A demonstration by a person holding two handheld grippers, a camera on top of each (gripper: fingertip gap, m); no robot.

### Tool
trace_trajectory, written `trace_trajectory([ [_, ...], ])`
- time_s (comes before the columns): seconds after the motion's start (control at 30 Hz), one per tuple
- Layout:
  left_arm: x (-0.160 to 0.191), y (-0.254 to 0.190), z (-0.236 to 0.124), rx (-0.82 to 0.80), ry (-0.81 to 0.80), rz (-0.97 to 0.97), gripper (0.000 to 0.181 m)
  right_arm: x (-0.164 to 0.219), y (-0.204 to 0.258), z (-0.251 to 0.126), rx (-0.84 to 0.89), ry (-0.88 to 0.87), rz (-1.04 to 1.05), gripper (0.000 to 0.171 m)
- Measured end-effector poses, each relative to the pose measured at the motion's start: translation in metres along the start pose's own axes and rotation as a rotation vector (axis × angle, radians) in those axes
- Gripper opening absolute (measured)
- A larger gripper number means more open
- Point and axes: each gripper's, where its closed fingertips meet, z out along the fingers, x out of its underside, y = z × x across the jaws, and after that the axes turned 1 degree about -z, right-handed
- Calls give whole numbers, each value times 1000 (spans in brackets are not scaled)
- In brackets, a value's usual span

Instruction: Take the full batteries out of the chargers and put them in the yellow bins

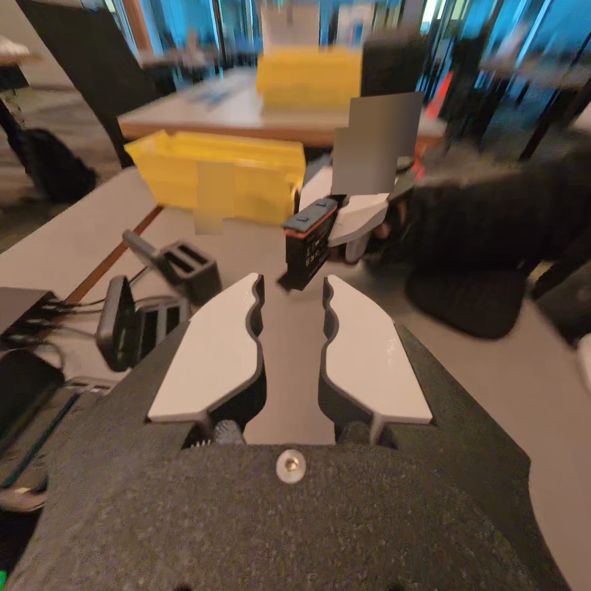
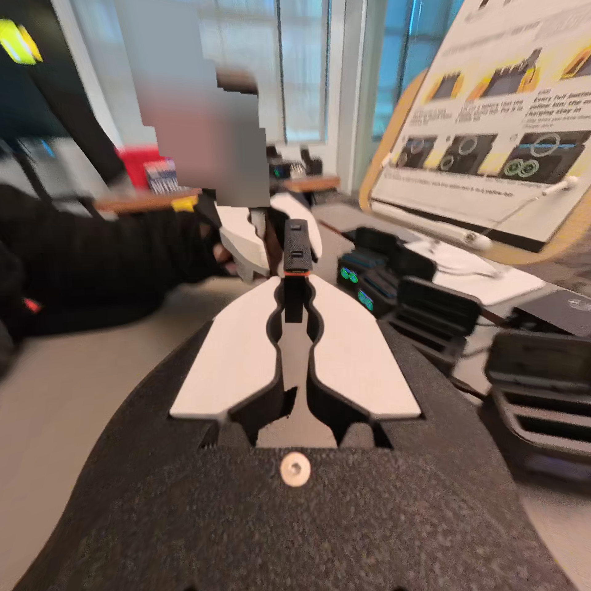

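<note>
Right gripper (image 2: 294, 281) clamps 1 battery (image 2: 296, 252) above the table.
My left gripper (image 1: 293, 281) hangs released, chargers (image 1: 188, 265) nearby.

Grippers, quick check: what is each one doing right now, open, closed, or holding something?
Left gripper: open, holding nothing.
Right gripper: closed on a black battery, lifted clear of the chargers.

Far yellow bin (image 1: 308, 75) blurred; battery's (image 2: 294, 295) lower part between jaws.
</note>
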Motion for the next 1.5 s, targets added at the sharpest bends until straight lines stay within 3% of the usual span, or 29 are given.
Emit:
trace_trajectory([
  [0.1, -21, -9, -5, 80, -183, -128, 30, -15, 8, 5, -77, -134, 133, 10],
  [0.17, -26, -14, -7, 111, -214, -138, 13, -18, 11, 8, -93, -172, 172, 10],
  [0.23, -26, -15, -10, 104, -206, -119, 13, -17, 12, 10, -101, -166, 182, 10],
  [0.33, -24, -15, -15, 92, -168, -79, 11, -15, 6, 11, -79, -38, 102, 14],
  [0.4, -20, -14, -18, 64, -131, -7, 11, -23, -1, 11, -60, 99, -31, 26],
  [0.57, -4, -5, -18, -14, -53, 106, 11, -4, -5, 19, -95, 624, -448, 33],
  [0.63, 1, -4, -17, -34, -30, 148, 11, 8, -8, 21, -106, 752, -552, 26],
  [0.7, 5, 0, -18, -61, -13, 176, 11, 15, -8, 24, -123, 797, -595, 16],
  [0.87, 14, 8, -17, -108, 2, 193, 12, 19, -19, 27, -143, 858, -668, 15],
  [0.93, 18, 18, -20, -136, 27, 160, 23, 18, -38, 28, -132, 925, -740, 14],
  [1.17, 49, 43, -30, -285, 162, 83, 12, 40, -115, 46, -187, 1145, -904, 15],
  [1.5, 72, 54, -42, -329, 222, 58, 7, 70, -132, 52, -325, 1291, -950, 15],
])
